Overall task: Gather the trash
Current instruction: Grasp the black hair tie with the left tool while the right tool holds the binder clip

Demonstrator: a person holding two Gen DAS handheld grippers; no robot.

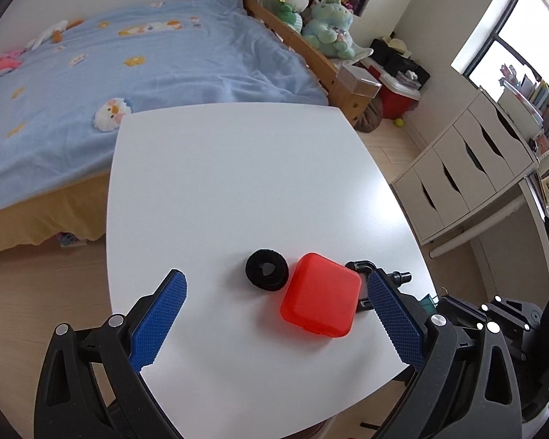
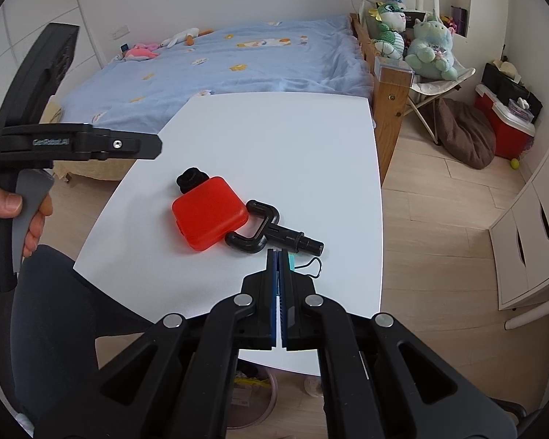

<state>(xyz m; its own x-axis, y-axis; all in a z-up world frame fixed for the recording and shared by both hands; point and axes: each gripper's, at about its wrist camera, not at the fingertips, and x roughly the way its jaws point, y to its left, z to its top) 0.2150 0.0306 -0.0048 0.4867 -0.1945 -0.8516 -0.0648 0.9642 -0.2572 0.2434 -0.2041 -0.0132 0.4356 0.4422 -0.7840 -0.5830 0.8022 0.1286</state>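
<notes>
A red plastic box [image 1: 320,294] [image 2: 208,212] lies near the front of the white table [image 1: 238,168] [image 2: 274,139]. A black foam ring [image 1: 267,269] [image 2: 191,179] touches its far left side. A black U-shaped part with a stem [image 2: 271,232] [image 1: 362,267] lies against its right side. My left gripper [image 1: 276,276] hangs open above the ring and the box, with both between its blue pads. My right gripper [image 2: 278,252] is shut just in front of the U-shaped part's stem. A small teal item with a wire loop [image 2: 313,267] lies partly hidden behind its right finger.
A bed with a blue blanket [image 1: 146,73] runs behind the table, ending in a wooden post [image 2: 391,109]. White drawers [image 1: 465,168] stand to the right. A hand [image 2: 14,205] holds the left tool's handle. A clear bin [image 2: 252,395] sits under the table's front edge.
</notes>
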